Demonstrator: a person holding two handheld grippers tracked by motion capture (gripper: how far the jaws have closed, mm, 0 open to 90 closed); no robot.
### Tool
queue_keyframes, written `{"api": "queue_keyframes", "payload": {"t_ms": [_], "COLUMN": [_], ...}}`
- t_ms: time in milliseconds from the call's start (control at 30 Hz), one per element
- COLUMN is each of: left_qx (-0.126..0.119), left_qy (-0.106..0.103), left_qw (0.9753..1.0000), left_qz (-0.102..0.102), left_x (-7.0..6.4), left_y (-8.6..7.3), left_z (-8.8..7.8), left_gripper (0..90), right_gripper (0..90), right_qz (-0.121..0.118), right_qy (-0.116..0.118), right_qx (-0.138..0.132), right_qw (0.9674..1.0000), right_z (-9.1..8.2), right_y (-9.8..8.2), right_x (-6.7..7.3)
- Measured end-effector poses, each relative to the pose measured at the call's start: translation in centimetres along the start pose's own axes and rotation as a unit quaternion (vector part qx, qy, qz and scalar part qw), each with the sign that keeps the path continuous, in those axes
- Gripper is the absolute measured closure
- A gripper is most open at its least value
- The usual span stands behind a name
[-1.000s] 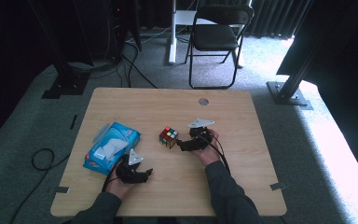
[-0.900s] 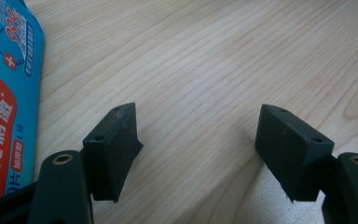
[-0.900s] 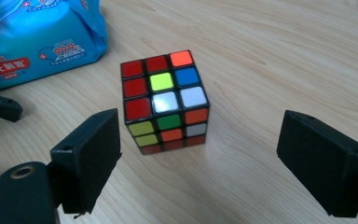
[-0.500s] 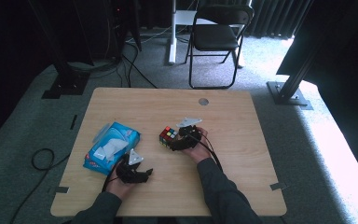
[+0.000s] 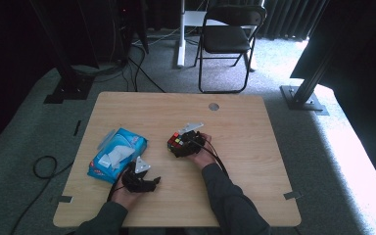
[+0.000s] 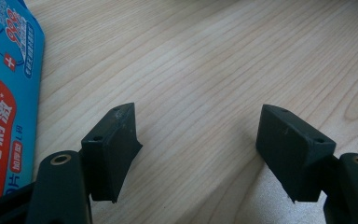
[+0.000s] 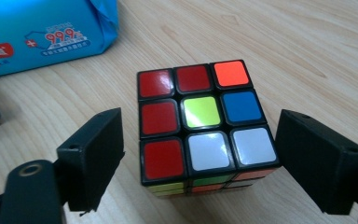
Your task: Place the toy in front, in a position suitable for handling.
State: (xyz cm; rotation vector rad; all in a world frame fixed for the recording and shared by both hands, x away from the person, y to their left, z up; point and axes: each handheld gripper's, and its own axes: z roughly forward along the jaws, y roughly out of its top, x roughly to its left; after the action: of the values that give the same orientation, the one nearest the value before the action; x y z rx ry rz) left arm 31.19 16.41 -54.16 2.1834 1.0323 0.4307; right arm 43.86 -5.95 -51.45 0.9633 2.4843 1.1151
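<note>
Between the right gripper's parted, just-closing jaws sits the puzzle cube, ungripped, so centre both pads on opposite faces before squeezing squarely.

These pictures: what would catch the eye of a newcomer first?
The colour cube stands out, near the middle of the wooden table, between the jaws of the right tool, which have just been closing but leave a gap on each side. Left of it lies a bright blue tissue pack, with the open left tool beside it.
</note>
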Motion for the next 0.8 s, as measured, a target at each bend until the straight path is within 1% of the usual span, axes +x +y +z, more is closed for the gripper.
{"api": "queue_keyframes", "payload": {"t_ms": [67,100,167,300,367,433,500,600,667,800], "left_qx": [0.0,0.0,0.0,-0.002,-0.001,-0.002,-0.002,-0.002,-0.003,-0.003], "left_qy": [0.0,0.0,0.0,0.0,0.0,0.001,0.0,0.001,0.001,0.001], "left_qw": [1.0,1.0,1.0,1.0,1.0,1.0,1.0,1.0,1.0,1.0], "left_qz": [0.0,0.0,0.0,-0.001,0.0,-0.001,-0.001,-0.001,-0.001,-0.001], "left_x": [0.0,0.0,0.0,-0.01,0.01,-0.01,0.0,-0.01,-0.02,-0.02], "left_y": [0.0,0.0,0.0,-0.01,-0.01,0.0,0.0,0.0,0.01,0.02], "left_z": [0.0,0.0,0.01,0.02,0.03,0.05,0.06,0.07,0.1,0.12], "left_gripper": [28.9,28.8,28.8,28.7,28.6,28.4,28.2,28.0,27.7,27.5], "right_gripper": [16.5,17.1,18.6,24.4,27.8,30.3,33.0,33.5,33.6,33.8], "right_qz": [-0.002,-0.001,-0.002,-0.005,-0.007,-0.003,-0.005,-0.015,-0.02,-0.024], "right_qy": [-0.002,0.003,0.004,0.007,0.002,0.007,0.01,0.008,0.013,0.015], "right_qx": [0.0,0.0,0.001,0.003,0.008,0.006,0.005,0.003,0.001,-0.001], "right_qw": [1.0,1.0,1.0,1.0,0.9999,0.9999,0.9999,0.9999,0.9997,0.9996], "right_z": [0.17,0.25,0.36,0.6,0.72,0.76,0.74,0.68,0.65,0.57], "right_y": [-0.06,-0.07,-0.06,-0.1,-0.18,-0.24,-0.25,-0.27,-0.32,-0.36], "right_x": [-0.08,-0.13,-0.12,-0.16,-0.17,-0.22,-0.22,-0.12,-0.11,-0.12]}}
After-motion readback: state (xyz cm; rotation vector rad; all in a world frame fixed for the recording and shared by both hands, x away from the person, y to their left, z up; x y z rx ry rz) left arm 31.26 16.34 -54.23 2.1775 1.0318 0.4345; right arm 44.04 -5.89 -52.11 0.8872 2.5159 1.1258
